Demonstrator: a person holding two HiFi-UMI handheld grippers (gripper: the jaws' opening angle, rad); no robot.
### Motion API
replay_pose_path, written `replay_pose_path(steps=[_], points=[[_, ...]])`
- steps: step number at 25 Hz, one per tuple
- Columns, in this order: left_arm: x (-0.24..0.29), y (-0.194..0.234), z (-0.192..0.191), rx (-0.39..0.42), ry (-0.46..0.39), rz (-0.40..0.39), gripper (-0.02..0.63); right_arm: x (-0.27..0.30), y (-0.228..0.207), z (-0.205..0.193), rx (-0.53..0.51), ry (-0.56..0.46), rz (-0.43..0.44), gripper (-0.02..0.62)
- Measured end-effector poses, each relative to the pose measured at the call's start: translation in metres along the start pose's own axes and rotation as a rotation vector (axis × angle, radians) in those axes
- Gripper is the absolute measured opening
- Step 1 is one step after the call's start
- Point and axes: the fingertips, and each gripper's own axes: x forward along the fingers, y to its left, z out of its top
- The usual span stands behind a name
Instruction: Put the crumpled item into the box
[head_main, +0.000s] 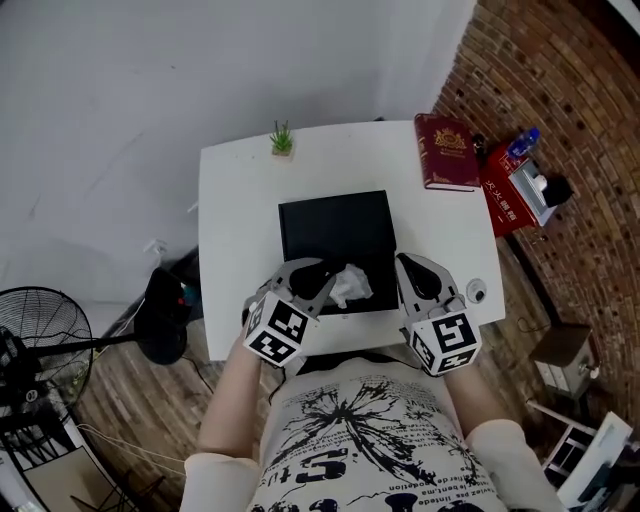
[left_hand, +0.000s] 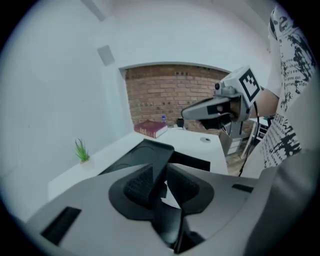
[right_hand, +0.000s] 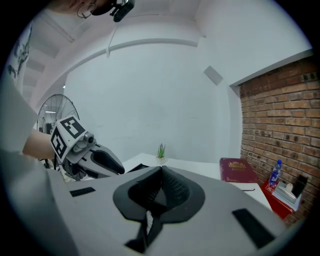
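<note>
While pinched, the crumpled item (head_main: 350, 286) lies inside the box (head_main: 335, 225).

Both forearms, left (head_main: 228, 395) and right (head_main: 478, 395), are bare and reach forward toward the near edge of the box (head_main: 335, 198).

Left gripper (head_main: 322, 272): tips over the box's near-left corner, angled toward its middle. Jaws stand partly apart, with the tips against the crumpled item (head_main: 351, 285). Grip cannot be determined.

Right gripper (head_main: 404, 262): just outside the box's near-right corner, pointing along its right side. Jaws are together with nothing between them.
</note>
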Motion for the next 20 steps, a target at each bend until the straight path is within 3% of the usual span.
replay_pose_path(steps=[8, 20], points=[[-0.106, 0.047, 0.053, -0.045, -0.263, 0.259, 0.02, -0.017, 0.033, 0.045, -0.025, -0.085, 0.003, 0.015], [-0.195, 0.053, 0.048, -0.158, -0.448, 0.339, 0.014, -0.031, 0.067, 0.078, -0.093, -0.18, -0.013, 0.014]])
